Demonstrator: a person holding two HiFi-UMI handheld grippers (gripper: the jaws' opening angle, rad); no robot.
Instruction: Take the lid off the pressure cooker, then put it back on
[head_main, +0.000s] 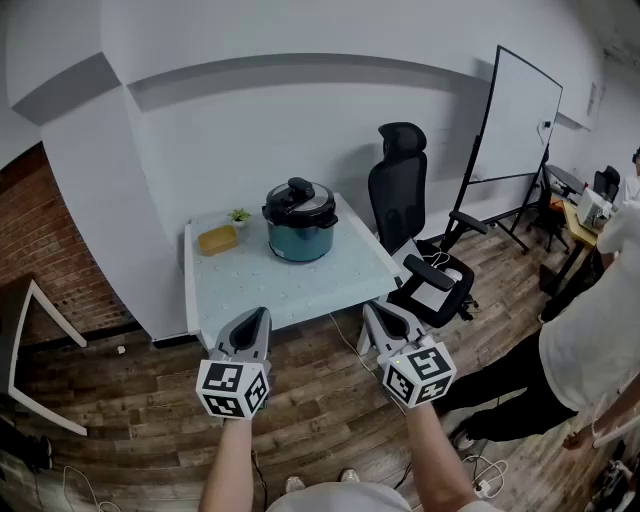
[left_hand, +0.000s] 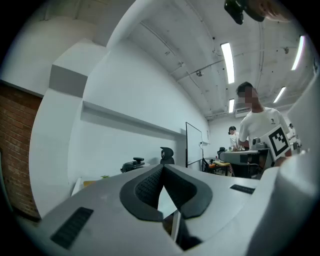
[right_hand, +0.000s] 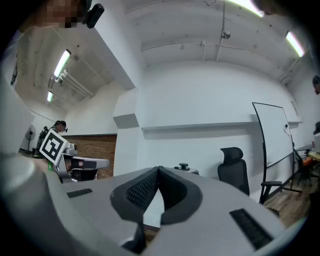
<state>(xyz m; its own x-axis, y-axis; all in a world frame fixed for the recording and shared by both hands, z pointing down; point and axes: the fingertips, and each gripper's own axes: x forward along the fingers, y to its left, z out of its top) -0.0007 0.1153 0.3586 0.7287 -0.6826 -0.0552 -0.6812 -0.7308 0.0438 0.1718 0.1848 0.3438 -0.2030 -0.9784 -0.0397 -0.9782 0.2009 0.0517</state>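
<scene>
yellow box (head_main: 217, 240) on the white table (head_main: 300, 285), my left gripper (head_main: 262, 313) pinched closed on nothing, teal pressure cooker (head_main: 300, 235) mid-table, lid (head_main: 299, 201) on, well ahead of both grippers, my right gripper (head_main: 369, 309) closed and empty too, black office chair (head_main: 398, 185) beside the table

The left gripper (head_main: 262, 313) and right gripper (head_main: 368, 309) are pale grey with black ribbed pads (left_hand: 147, 190) and black-and-white square-marker cubes. Ahead of them, a teal pressure cooker (head_main: 300, 240) with a black-and-silver lid (head_main: 299, 200) is on a white table (head_main: 290, 285). Ahead of the left gripper is a yellow box (head_main: 217, 240). Below both is a brown wood floor (head_main: 320, 400).
</scene>
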